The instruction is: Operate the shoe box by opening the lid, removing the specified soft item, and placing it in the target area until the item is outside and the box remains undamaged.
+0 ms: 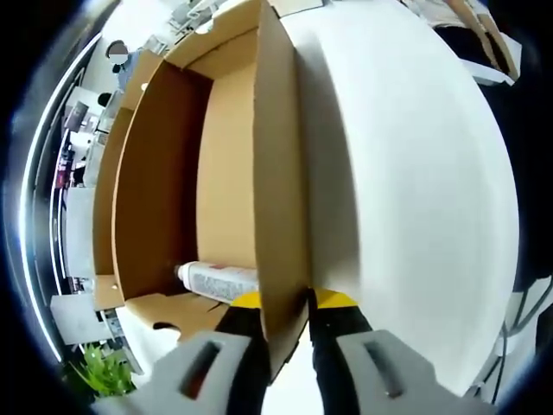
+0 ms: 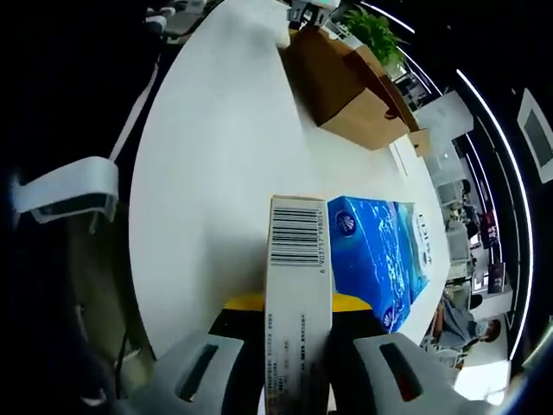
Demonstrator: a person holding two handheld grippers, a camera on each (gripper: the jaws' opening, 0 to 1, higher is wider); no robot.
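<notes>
The brown cardboard shoe box [image 1: 173, 173] stands open in the left gripper view, its inside facing me. My left gripper [image 1: 285, 333] is shut on the edge of the box's upright cardboard panel [image 1: 276, 173], one jaw on each side. A white tube with printed text [image 1: 216, 281] lies inside the box near the jaws. In the right gripper view my right gripper [image 2: 298, 346] is shut on a narrow white carton with a barcode [image 2: 296, 259], held above the table. A blue soft tissue pack [image 2: 380, 251] lies on the white table [image 2: 216, 156] just beyond it. The shoe box [image 2: 346, 86] stands farther off.
The white table [image 1: 415, 190] spreads out to the right of the box. A white chair part [image 2: 69, 194] sits past the table's edge. A green plant [image 2: 376, 35] stands behind the box, and shelves and desks line the room's far side.
</notes>
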